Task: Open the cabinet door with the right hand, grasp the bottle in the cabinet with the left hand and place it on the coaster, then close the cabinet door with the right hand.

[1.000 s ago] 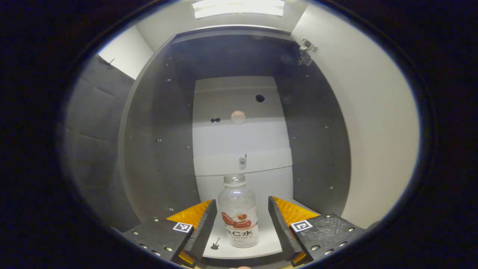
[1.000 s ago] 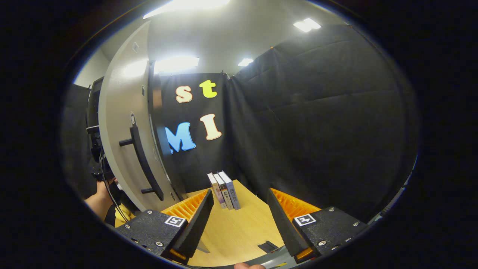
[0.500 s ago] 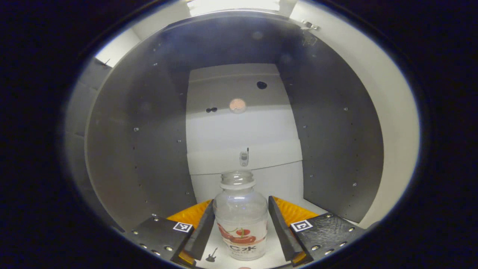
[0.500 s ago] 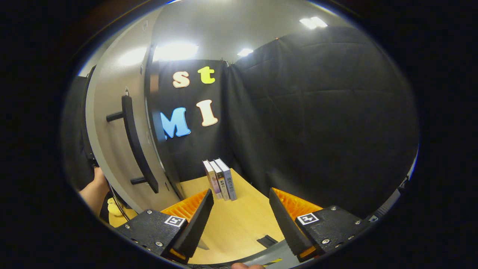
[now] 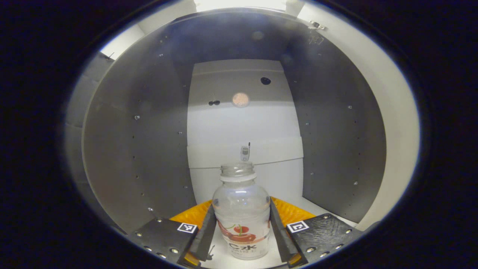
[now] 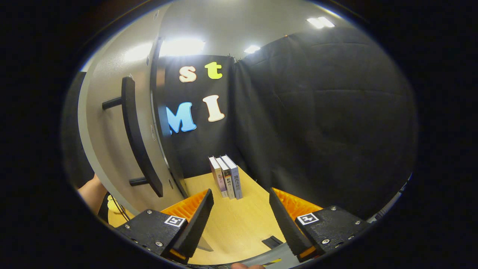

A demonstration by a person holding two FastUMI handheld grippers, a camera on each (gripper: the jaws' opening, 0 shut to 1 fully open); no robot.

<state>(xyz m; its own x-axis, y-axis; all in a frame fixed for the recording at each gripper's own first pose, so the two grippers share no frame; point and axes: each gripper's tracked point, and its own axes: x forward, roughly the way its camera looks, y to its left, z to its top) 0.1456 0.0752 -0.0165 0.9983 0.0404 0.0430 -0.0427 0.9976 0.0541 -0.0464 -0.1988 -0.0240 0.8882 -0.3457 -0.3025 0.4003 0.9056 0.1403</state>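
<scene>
A clear, capless bottle point(image 5: 241, 186) with a red fruit label stands upright on the white floor of the open cabinet point(image 5: 149, 130). My left gripper point(image 5: 242, 204) reaches into the cabinet, and its two fingers press against the bottle's left and right sides. In the right gripper view, the open cabinet door point(image 6: 106, 123) with its long black handle point(image 6: 136, 138) stands at the left. My right gripper point(image 6: 239, 196) hovers open over the wooden table point(image 6: 242, 220), to the right of the door and holding nothing.
Three books point(image 6: 226, 181) stand upright on the table by the black wall. A small dark flat piece point(image 6: 271, 242) lies near the table's front edge. A person's hand point(image 6: 87, 188) and something yellow point(image 6: 112, 204) show past the door's lower left edge.
My left gripper pushed deeper into the cabinet until the bottle sat between its fingers, and the fingers drew in against it. The right gripper drifted slightly; the door looms closer.
</scene>
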